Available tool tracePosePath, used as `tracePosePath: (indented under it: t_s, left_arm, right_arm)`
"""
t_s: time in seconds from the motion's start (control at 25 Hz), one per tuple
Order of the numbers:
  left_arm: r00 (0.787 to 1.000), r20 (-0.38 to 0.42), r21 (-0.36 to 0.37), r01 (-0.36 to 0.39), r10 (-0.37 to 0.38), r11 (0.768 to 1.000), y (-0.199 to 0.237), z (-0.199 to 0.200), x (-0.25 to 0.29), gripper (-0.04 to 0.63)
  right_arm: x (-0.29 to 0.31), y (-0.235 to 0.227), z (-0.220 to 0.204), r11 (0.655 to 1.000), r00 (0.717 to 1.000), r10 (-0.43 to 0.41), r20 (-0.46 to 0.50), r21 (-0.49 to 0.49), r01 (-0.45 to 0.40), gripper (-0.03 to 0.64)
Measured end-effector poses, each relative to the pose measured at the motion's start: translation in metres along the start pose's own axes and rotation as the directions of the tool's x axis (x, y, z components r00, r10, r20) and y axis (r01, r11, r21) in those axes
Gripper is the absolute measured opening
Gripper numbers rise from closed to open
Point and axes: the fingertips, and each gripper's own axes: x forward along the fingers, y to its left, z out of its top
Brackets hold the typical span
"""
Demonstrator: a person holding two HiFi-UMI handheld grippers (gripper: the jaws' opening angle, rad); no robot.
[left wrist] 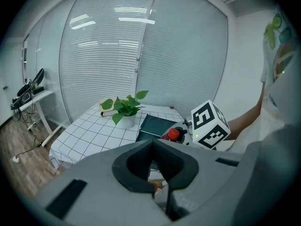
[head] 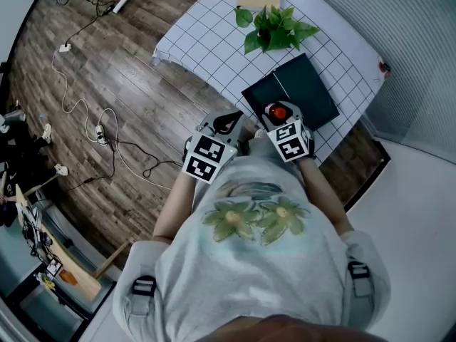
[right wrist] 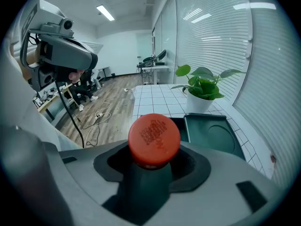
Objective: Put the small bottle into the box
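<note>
Right gripper view: small bottle (right wrist: 154,140) tight between fingers (right wrist: 228,185).

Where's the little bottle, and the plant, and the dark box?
small bottle (right wrist: 154,140): right gripper view, on its red cap.
plant (head: 274,27): head view, on its green leaves.
box (head: 305,84): head view, on its dark green upper surface.

Pale grey shirt (head: 285,283), green leaf print (head: 258,218)
</note>
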Motion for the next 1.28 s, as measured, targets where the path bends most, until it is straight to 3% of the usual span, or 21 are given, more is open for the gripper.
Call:
tracePosePath:
  t_s: [1.28]
  left_arm:
    - [1.000,-0.019,-0.007,-0.007,0.007,1.000,0.002,-0.004,0.006,0.006]
  right_arm:
    - [0.024,-0.003,-0.014,1.000,0.998,0.006,-0.059,-0.016,-0.007,0.219]
